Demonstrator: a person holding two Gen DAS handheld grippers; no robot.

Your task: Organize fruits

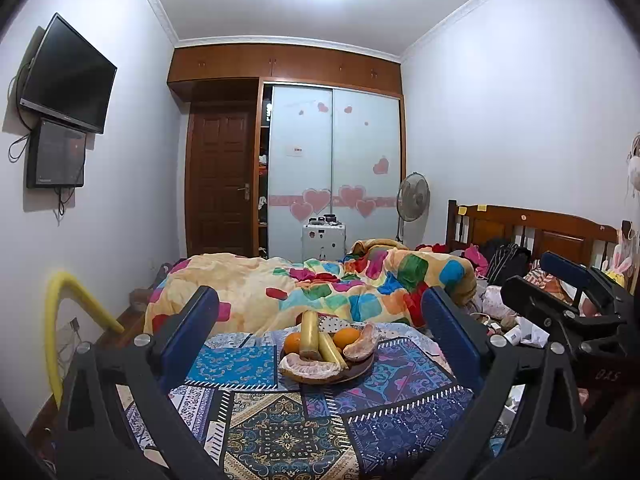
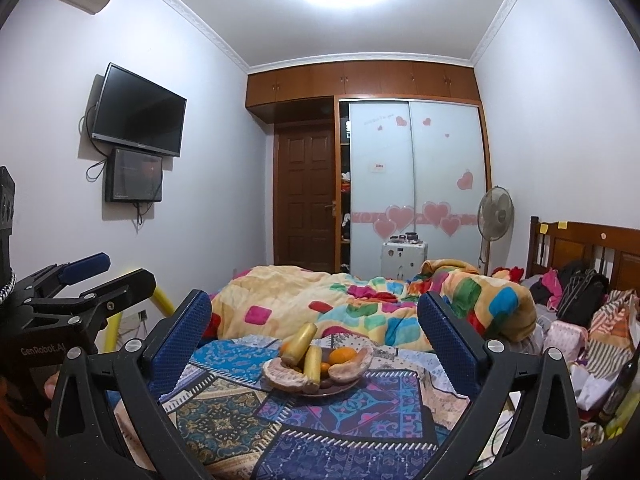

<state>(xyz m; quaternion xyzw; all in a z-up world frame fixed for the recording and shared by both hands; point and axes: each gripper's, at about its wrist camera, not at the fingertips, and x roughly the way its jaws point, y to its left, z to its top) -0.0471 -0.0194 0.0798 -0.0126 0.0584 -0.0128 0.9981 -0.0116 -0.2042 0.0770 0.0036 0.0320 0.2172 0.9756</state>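
A brown plate (image 1: 360,372) (image 2: 340,390) of fruit stands on a table under a patchwork cloth (image 1: 280,420). It holds two oranges (image 1: 346,336) (image 2: 344,355), two yellow banana-like pieces (image 1: 310,332) (image 2: 300,342) and two peeled citrus segments (image 1: 308,368) (image 2: 286,374). My left gripper (image 1: 320,296) is open, short of the plate, with nothing between its blue pads. The right gripper (image 2: 314,298) is open too, level and just as far back. Each gripper shows in the other's view: the right gripper (image 1: 528,272) at the right edge, the left gripper (image 2: 128,268) at the left edge.
Behind the table lies a bed with a colourful quilt (image 1: 320,288). A yellow foam tube (image 1: 56,320) stands at the left. Bags and clutter (image 2: 580,320) pile up at the right by the wooden headboard. A fan (image 1: 414,196), a wardrobe and a door are at the far wall.
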